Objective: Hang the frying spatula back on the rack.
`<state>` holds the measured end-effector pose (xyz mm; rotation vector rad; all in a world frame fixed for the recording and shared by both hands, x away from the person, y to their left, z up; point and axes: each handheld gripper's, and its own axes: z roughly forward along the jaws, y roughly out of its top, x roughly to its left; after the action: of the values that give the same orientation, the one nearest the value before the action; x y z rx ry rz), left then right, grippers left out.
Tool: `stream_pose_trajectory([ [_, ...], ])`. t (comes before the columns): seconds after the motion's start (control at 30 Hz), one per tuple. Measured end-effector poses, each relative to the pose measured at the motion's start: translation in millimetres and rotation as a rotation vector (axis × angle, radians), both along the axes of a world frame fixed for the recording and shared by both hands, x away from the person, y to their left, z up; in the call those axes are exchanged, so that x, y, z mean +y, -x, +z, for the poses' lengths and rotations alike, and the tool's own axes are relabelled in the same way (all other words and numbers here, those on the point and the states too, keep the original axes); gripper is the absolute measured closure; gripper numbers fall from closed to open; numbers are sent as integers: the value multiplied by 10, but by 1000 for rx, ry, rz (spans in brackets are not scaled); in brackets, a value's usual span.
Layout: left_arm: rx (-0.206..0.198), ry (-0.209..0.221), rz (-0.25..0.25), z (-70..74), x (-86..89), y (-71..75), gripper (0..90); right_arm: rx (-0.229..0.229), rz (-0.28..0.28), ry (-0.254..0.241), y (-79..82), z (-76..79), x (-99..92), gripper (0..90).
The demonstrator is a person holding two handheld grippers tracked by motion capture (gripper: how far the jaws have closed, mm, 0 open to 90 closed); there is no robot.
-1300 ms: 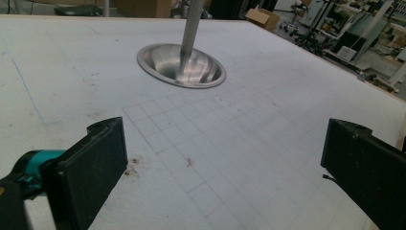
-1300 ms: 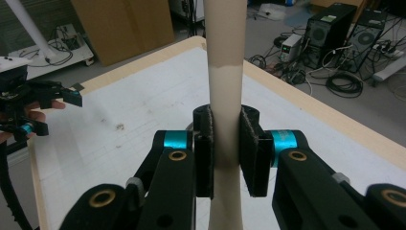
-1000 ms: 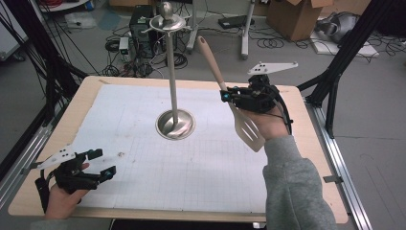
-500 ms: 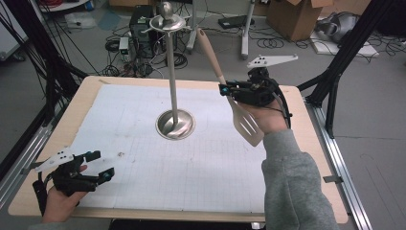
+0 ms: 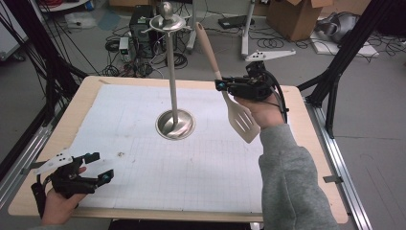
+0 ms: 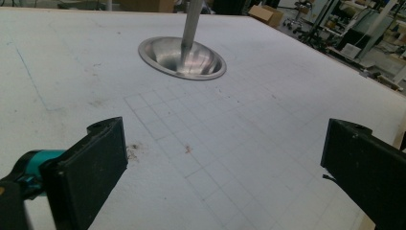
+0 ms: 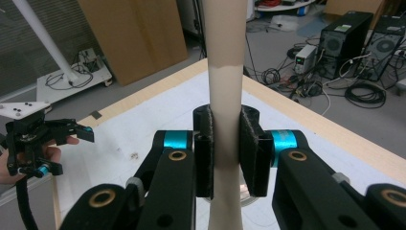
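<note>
- Left gripper (image 5: 98, 167): rests at the near left corner of the table (image 5: 306, 143), jaws spread wide with nothing between them. Risk: low while idle there; it stands well apart from the stand and could not steady it in time.
- Paper sheet (image 5: 143, 143): gridded, covers most of the tabletop. Risk: a knocked base could slide on it.
- Utensil stand (image 5: 173, 86): steel pole upright on a dished round base (image 6: 182, 57), with a small hooked disc at the top (image 5: 167, 22). Risk: tall and narrow, so a sideways push from the spatula near the top would likely tip it.
- Spatula (image 5: 225, 88): beige, slotted blade down, handle end up and tilted toward the stand's top, held above the table right of the pole. Risk: the smooth handle may slip or swivel in the grip.
- Right gripper (image 7: 225, 153): jaws pinched narrow on the spatula handle at about mid-length. Risk: a misjudged approach would miss the hooks.
</note>
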<state>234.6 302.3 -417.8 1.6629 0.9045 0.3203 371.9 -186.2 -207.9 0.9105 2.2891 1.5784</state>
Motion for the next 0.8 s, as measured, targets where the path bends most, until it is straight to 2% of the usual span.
stream_pose_trajectory([
  [0.8, 2, 1, 12, -7, 32, 35, 24, 26, 17, 21, -73, -20, 94, 778],
])
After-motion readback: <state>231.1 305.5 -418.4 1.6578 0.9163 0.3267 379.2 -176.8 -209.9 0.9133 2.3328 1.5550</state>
